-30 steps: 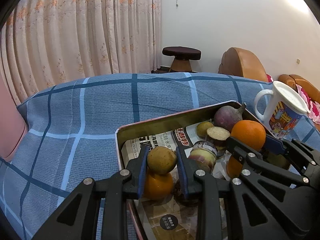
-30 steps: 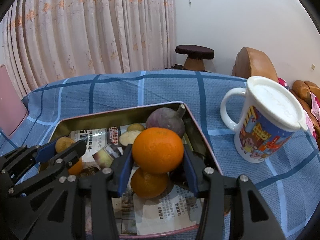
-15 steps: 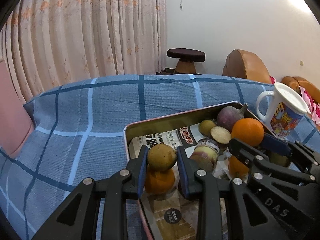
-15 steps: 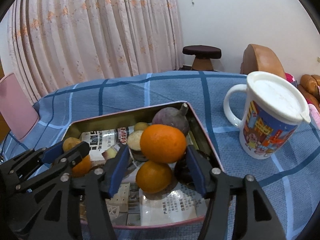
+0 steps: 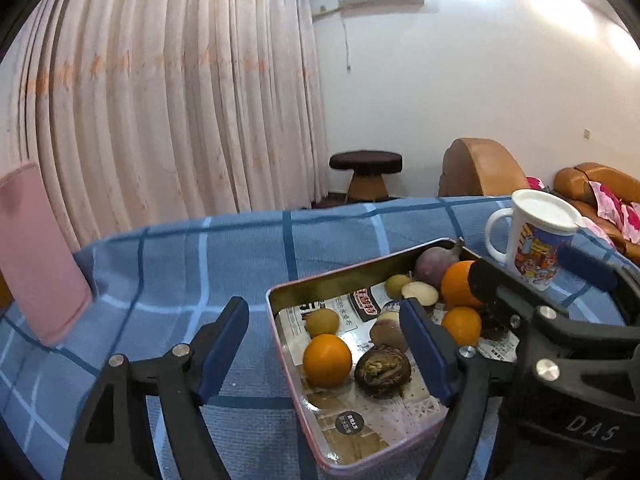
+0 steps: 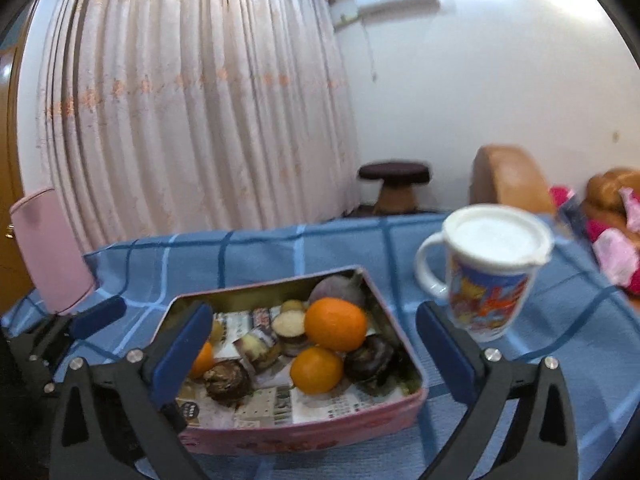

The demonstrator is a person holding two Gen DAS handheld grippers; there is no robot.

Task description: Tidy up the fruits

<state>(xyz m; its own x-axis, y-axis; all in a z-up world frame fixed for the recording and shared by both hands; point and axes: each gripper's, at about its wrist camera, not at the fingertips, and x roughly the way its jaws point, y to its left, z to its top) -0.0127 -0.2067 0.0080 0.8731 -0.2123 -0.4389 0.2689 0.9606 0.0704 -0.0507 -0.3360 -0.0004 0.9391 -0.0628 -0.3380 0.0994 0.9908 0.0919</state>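
Observation:
A pink metal tin (image 5: 280,332) lined with newspaper stands on the blue checked cloth; it also shows in the right wrist view (image 6: 304,434). In it lie oranges (image 5: 327,360) (image 6: 335,323) (image 6: 316,370), a small brown-yellow fruit (image 5: 322,322), a purple round fruit (image 5: 434,268) and dark shrivelled fruits (image 5: 382,366) (image 6: 227,380). My left gripper (image 5: 326,348) is open and empty, raised over the tin's left part. My right gripper (image 6: 312,348) is open and empty, raised over the tin's near side.
A white lidded mug (image 6: 490,276) with a cartoon print stands right of the tin; it also shows in the left wrist view (image 5: 532,240). A pink chair back (image 5: 36,256) is at the left edge. A stool (image 5: 366,172) and brown sofas (image 5: 480,172) stand behind the table.
Both grippers have opened and pulled back and up. The left let go of the brown-yellow fruit, the right let go of the orange; both fruits now lie in the tin.

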